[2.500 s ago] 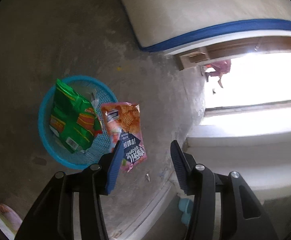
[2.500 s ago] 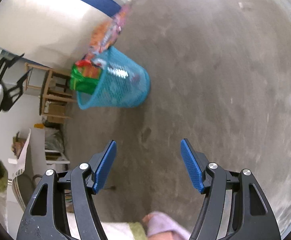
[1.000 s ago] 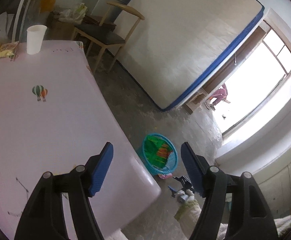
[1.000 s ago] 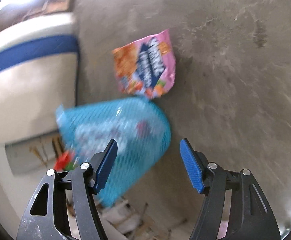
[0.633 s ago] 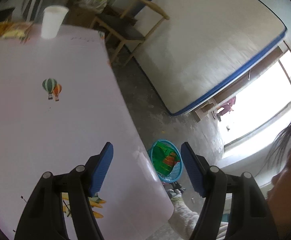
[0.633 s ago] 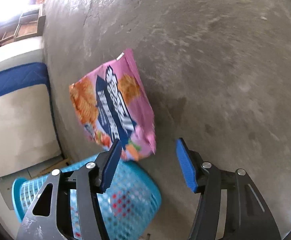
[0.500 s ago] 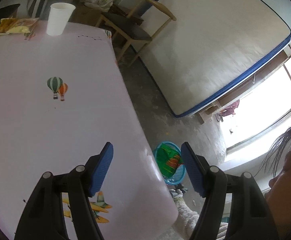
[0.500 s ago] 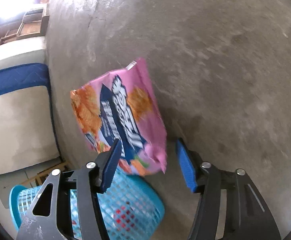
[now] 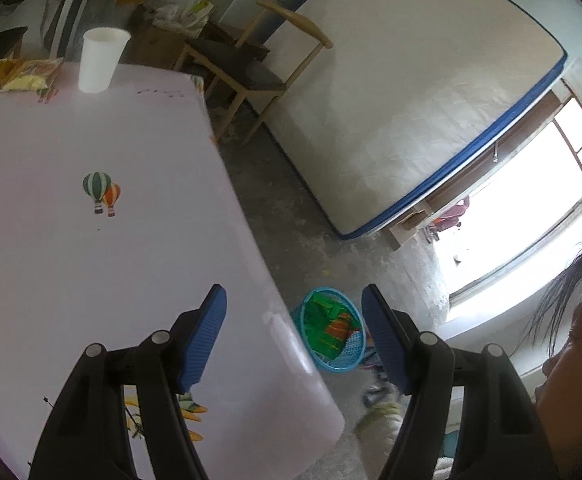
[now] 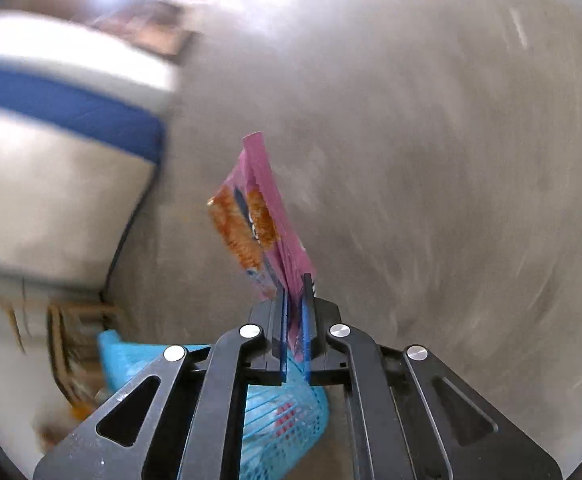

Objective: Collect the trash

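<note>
Right gripper [image 10: 294,312] jaws just closed, pinching pink bag [image 10: 265,220] edge above basket [image 10: 287,420]; left gripper [image 9: 293,340] jaws spread over surface [image 9: 91,260] corner.

The right gripper [image 10: 295,300], its jaws just closing, now clamps the pink snack bag [image 10: 263,220] off the floor [image 10: 451,160], above the blue basket [image 10: 283,420] it earlier lay beside.

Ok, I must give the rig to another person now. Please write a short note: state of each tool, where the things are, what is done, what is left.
Right tool: jaws just closed on a corner of the pink snack bag, lifted off the floor.
Left tool: open, empty, above the pink table.
Blue basket: on the floor by the table, green bag already inside.
Left: drop the pink bag in the basket; then yellow wrappers and paper cup on the table.
</note>
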